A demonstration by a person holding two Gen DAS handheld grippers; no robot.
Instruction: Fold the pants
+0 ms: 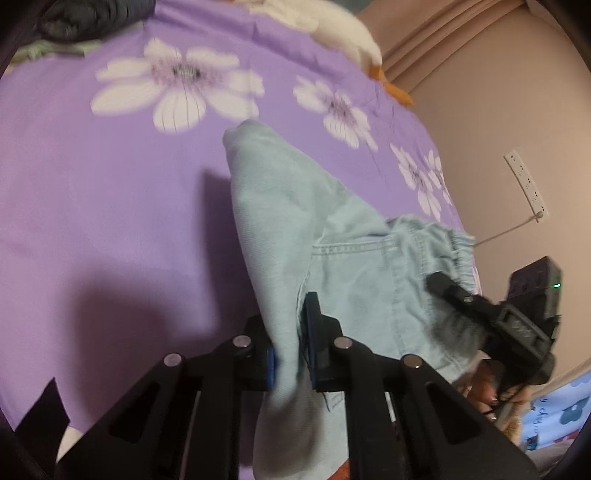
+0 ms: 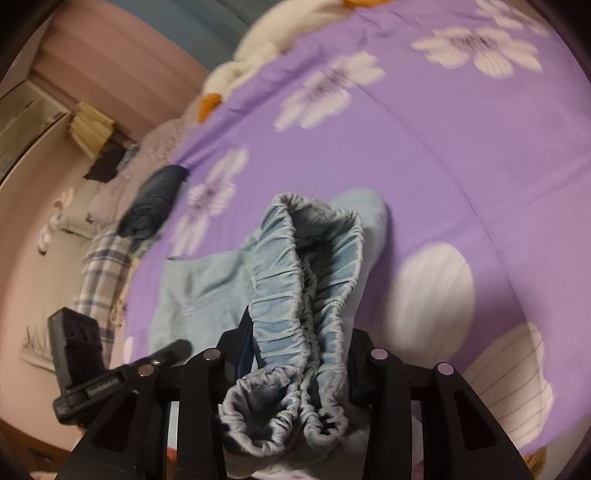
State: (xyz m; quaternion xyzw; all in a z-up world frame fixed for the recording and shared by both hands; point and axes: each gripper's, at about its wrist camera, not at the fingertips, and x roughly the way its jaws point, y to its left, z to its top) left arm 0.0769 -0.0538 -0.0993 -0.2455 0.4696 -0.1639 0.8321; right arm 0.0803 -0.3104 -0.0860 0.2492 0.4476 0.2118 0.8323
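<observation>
Light blue pants [image 1: 295, 206] lie on a purple flowered bedsheet [image 1: 110, 206], a leg stretching away from me. My left gripper [image 1: 291, 350] is shut on a fold of the pants near the seat, cloth pinched between its blue pads. My right gripper [image 2: 299, 354] is shut on the gathered elastic waistband [image 2: 306, 280], which bunches up between the fingers. The right gripper also shows in the left wrist view [image 1: 458, 291] at the waistband. The left gripper shows in the right wrist view [image 2: 173, 350] at the lower left.
A white duck plush [image 1: 343, 33] lies at the bed's far edge. A folded dark garment [image 2: 155, 199] and plaid cloth [image 2: 103, 266] sit on the bed. A wall with a power strip [image 1: 524, 181] stands beside the bed.
</observation>
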